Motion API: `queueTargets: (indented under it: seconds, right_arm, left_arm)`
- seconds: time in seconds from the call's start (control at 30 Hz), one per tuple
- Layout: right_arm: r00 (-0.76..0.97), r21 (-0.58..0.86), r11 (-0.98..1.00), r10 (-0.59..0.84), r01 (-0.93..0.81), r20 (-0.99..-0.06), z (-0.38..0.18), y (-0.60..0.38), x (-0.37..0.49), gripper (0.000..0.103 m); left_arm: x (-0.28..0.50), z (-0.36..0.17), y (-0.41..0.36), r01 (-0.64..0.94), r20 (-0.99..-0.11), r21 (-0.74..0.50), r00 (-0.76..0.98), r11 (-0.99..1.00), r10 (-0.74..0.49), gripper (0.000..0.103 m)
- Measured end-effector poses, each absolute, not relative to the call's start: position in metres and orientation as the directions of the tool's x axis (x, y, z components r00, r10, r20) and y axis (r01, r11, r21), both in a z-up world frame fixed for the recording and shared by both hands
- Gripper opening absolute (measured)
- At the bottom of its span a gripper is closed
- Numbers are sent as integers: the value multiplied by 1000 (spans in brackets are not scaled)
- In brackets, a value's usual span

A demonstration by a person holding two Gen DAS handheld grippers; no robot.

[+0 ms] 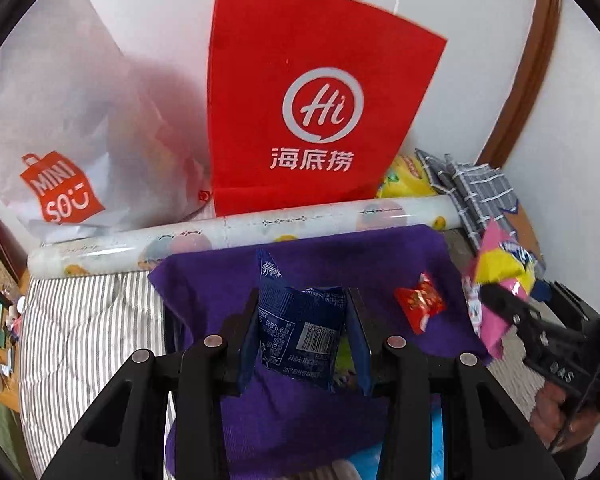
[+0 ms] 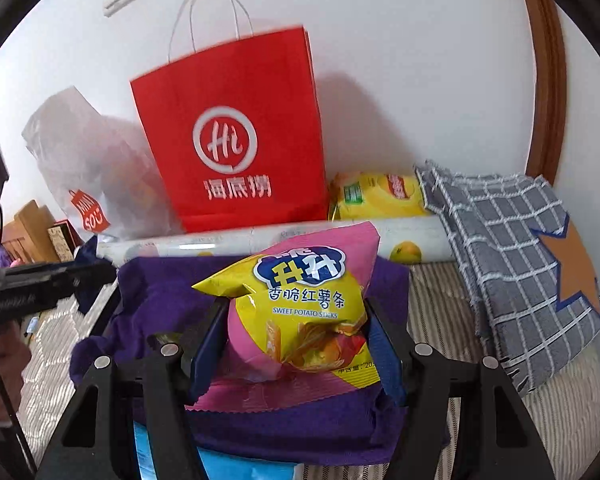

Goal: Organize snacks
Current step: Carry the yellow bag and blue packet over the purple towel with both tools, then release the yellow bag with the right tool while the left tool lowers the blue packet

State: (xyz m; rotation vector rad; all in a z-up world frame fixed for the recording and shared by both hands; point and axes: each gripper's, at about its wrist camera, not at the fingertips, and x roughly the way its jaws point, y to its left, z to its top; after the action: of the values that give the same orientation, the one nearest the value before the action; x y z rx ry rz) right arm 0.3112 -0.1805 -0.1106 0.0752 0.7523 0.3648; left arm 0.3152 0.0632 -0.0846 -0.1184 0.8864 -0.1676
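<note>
My left gripper (image 1: pixel 304 312) is shut on a small dark blue snack packet (image 1: pixel 300 332), held above a purple cloth (image 1: pixel 340 256). A small red wrapped candy (image 1: pixel 420 304) lies on that cloth to the right. My right gripper (image 2: pixel 296 320) is shut on a pink and yellow bag of sweet potato sticks (image 2: pixel 304 304), which also shows at the right edge of the left wrist view as a pink and yellow bag (image 1: pixel 496 280). A red paper bag (image 2: pixel 236 136) with a white "Hi" logo stands upright against the wall behind the cloth. The left gripper (image 2: pixel 88 276) appears at the left of the right wrist view.
A white plastic Miniso bag (image 1: pixel 68 152) leans left of the red paper bag (image 1: pixel 312 100). A rolled printed sheet (image 1: pixel 236 232) lies along the front of both bags. A yellow chip bag (image 2: pixel 376 196) and a grey checked towel (image 2: pixel 512 248) sit at the right on striped bedding (image 1: pixel 84 320).
</note>
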Motion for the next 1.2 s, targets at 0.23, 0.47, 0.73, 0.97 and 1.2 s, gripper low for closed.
queueTargets:
  seconds: [0.23,0.47,0.73,0.97,1.2]
  right_arm:
    - [616,203,935,346,-292,-708,-139,-184,321,64]
    - [579,214,933,349,-291,-737,-157,-186,327,64]
    - [596,186,927,355,-327,-720,-153,-178,319,64]
    - [591,174,924,353,-339,-726,-155,-173,319,64]
    - [578,179,927,348,-329,-738,-158,-174,322,64]
  left_arm:
    - [338,-120,68,80,-805,-160,566,984,-177,40]
    - [347,-147,70,81,-849,-152,499,985,-172,40]
    - [350,-154,66,80,-861,-142,482,987,-163,40]
    - [351,-157,61,92,-864,-138,475,986,-165,40]
    - [350,-159,58,101,-869,-129,468,986,-162,41]
